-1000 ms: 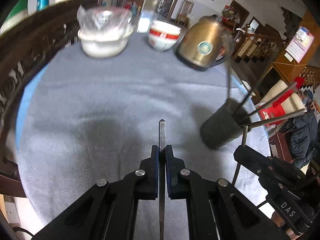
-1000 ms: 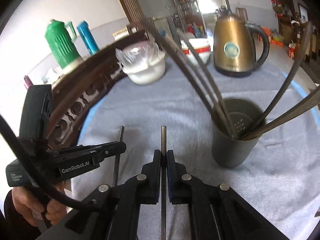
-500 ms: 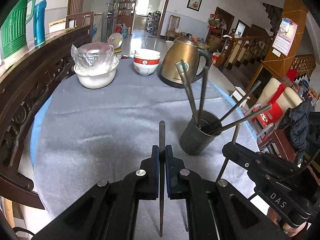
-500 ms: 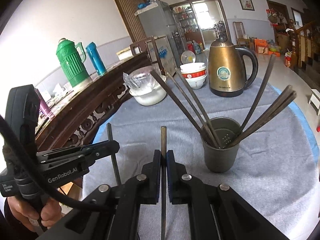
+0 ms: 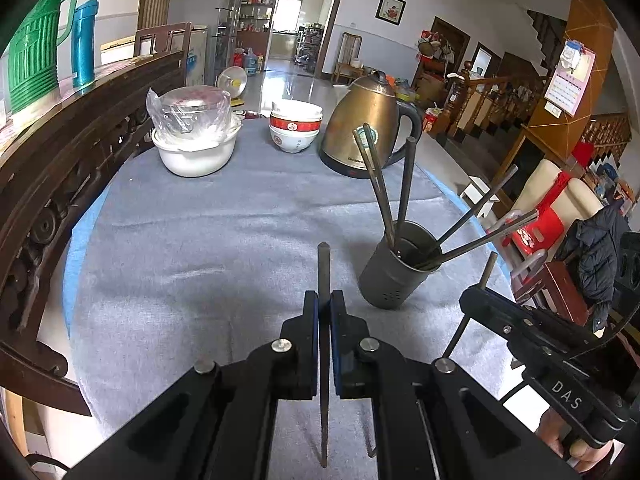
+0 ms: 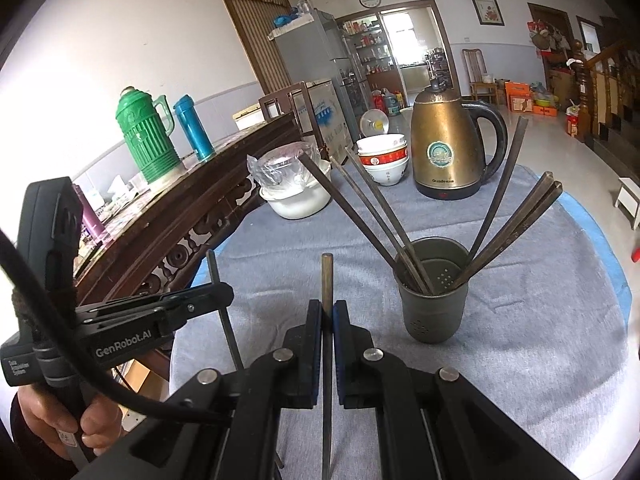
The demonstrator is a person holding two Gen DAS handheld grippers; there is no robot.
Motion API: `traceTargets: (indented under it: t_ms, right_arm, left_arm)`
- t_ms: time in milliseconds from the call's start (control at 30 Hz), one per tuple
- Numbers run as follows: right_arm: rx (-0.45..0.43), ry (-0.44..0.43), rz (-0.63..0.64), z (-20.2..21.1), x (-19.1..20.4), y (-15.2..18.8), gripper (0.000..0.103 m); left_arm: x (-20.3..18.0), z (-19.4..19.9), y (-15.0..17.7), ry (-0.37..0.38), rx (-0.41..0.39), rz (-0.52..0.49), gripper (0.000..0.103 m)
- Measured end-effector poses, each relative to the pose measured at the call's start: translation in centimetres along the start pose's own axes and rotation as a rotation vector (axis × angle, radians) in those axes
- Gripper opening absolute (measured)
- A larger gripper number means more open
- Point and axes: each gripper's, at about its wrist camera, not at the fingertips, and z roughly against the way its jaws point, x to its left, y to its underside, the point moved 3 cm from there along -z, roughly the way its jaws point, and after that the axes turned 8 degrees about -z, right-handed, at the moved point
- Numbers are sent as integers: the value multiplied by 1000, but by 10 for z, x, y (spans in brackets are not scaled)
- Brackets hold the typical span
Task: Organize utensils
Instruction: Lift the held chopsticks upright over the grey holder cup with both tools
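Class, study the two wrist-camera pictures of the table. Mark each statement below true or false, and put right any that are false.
1. Each gripper is shut on one chopstick. True: the left gripper and the right gripper each clamp a single stick.
2. The grey holder is empty. False: several chopsticks stand in it, fanned out.
3. The kettle stands on the grey tablecloth. True.
4. The holder lies tipped over. False: it stands upright.
5. The red-banded bowls sit between the white covered bowl and the kettle. True.
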Motion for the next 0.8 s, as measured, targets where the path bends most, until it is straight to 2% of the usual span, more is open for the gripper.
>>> traceTargets:
  t_ms: [333,600,800]
  right_arm:
    - [-8,-9,-1,3,4,1,6]
    - [-4,-3,-18,0,-1,1,6]
    - [-4,-6,-22,0,-2,0,6]
  left_arm:
    - [15,8,0,22,-11,28,5]
    - [42,-2,-1,60,20,124,5]
    - [39,-3,-1,56,17,113,5]
